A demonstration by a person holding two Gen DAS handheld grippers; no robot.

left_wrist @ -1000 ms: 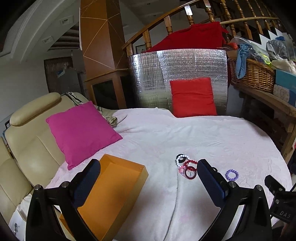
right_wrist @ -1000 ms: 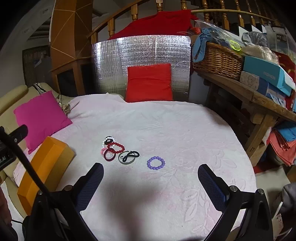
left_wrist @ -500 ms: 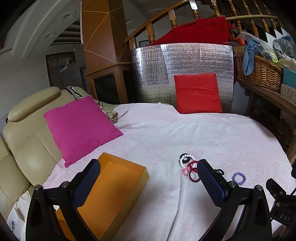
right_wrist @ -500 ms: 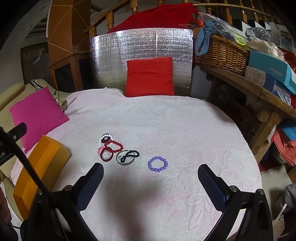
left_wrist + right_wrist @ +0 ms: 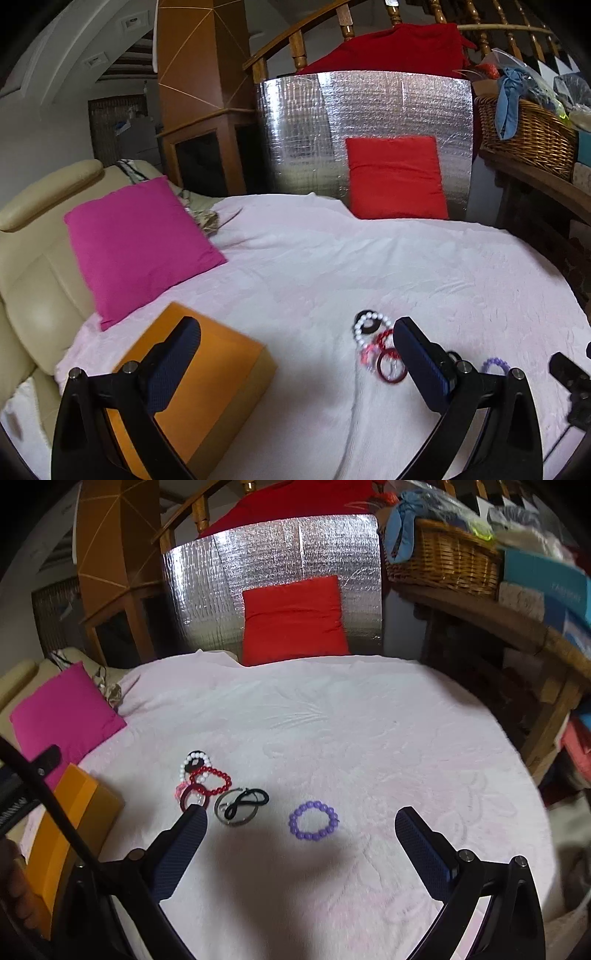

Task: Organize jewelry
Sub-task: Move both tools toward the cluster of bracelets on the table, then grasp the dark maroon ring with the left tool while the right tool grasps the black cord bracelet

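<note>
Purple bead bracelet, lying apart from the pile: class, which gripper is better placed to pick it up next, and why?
Right, probably. The purple bead bracelet lies between the open right gripper's fingers, just ahead. The left gripper, also open, has it off to its right, beyond its finger.

Clustered bracelets (image 5: 207,781), lone purple bracelet (image 5: 313,820), beside orange box (image 5: 70,819)

Round surface draped in a pale pink embossed cloth (image 5: 369,738). Resting on it: orange box (image 5: 207,376) at the left edge, red cushion (image 5: 293,618) propped at the far side, magenta cushion (image 5: 136,243) partly overlapping (mostly on the sofa), clustered bracelets (image 5: 203,779), grey ring with black band (image 5: 240,805), purple beaded bracelet (image 5: 313,820) lying apart.
</note>
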